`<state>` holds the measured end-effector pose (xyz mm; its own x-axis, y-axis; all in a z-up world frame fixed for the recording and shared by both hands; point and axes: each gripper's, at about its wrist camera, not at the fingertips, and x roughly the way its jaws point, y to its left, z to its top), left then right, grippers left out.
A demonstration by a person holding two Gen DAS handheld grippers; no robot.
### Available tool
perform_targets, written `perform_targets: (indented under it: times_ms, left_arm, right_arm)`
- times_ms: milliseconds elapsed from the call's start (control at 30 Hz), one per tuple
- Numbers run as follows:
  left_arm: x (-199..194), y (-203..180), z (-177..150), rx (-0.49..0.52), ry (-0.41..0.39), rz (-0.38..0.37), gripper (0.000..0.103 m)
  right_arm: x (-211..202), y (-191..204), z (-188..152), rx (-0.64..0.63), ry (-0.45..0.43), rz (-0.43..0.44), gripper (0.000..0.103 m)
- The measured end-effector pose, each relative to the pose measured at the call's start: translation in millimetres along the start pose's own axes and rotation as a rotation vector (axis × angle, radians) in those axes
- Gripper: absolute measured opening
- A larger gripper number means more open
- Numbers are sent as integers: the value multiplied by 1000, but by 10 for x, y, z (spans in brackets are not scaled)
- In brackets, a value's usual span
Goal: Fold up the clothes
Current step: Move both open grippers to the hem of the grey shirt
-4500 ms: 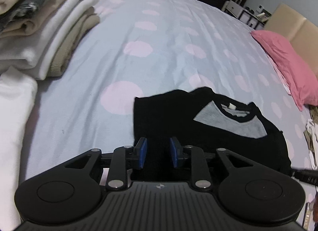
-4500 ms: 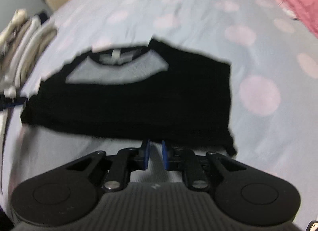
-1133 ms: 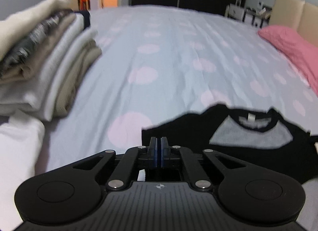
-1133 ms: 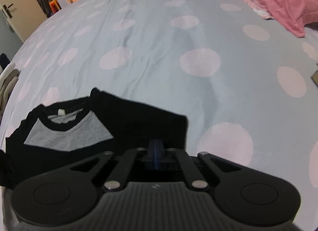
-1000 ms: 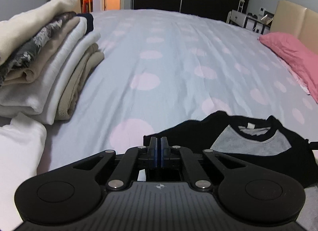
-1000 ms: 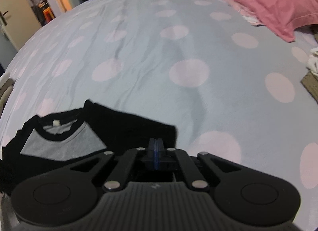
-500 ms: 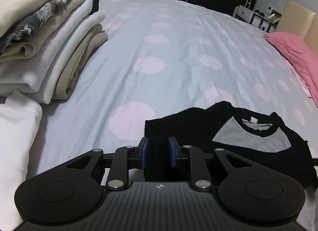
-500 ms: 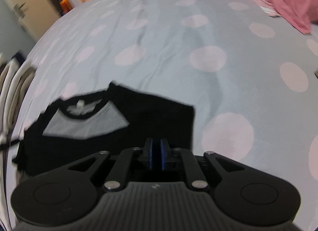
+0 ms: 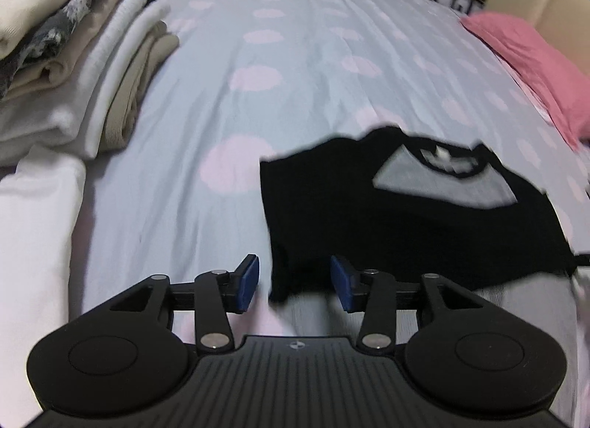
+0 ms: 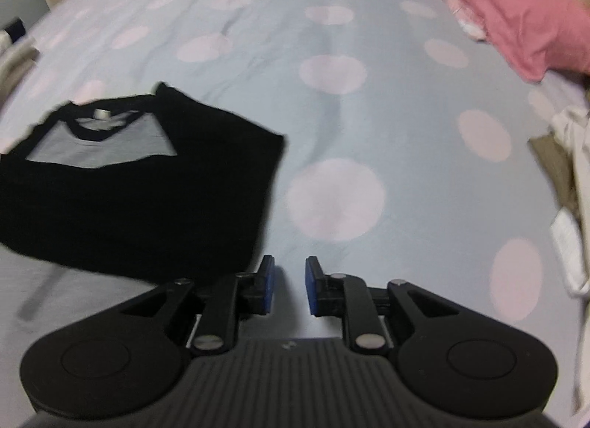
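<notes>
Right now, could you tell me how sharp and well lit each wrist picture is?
Left wrist view: dim indoor light, fisheye bending of the dotted pale-blue bedsheet, the black T-shirt with a grey chest panel smeared at its edges. Right wrist view: blurrier overall, the pink pillow and the shirt soft; the right claw stays crisp.

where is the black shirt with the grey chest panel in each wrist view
Left wrist view: the folded black shirt with a grey chest panel lies right of centre, its near left corner between the open left tongs.
Right wrist view: the same shirt lies at the left, its near right corner just left of the open right tongs.
Shared landmark: the pink pillow at the upper right in both.
</notes>
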<state>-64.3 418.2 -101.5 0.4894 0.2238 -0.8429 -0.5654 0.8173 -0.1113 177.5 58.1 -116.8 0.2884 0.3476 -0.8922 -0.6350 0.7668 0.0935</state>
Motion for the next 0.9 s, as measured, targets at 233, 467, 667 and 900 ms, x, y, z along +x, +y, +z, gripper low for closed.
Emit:
perform_targets:
  times_ms: [233, 467, 667, 900]
  left_arm:
    - [-252, 46, -575, 28, 97, -27, 41]
    - [-448, -28, -1214, 39, 154, -28, 41]
    - [-629, -229, -1558, 141, 156, 17, 41]
    - [-773, -330, -1871, 181, 168, 79, 24]
  right_arm:
    - [-218, 233, -471, -28, 60, 122, 48]
    - [-385, 394, -1194, -79, 104, 81, 51]
    - [-623, 457, -1731, -31, 62, 66, 52]
    - [-731, 602, -2105, -49, 27, 17, 46]
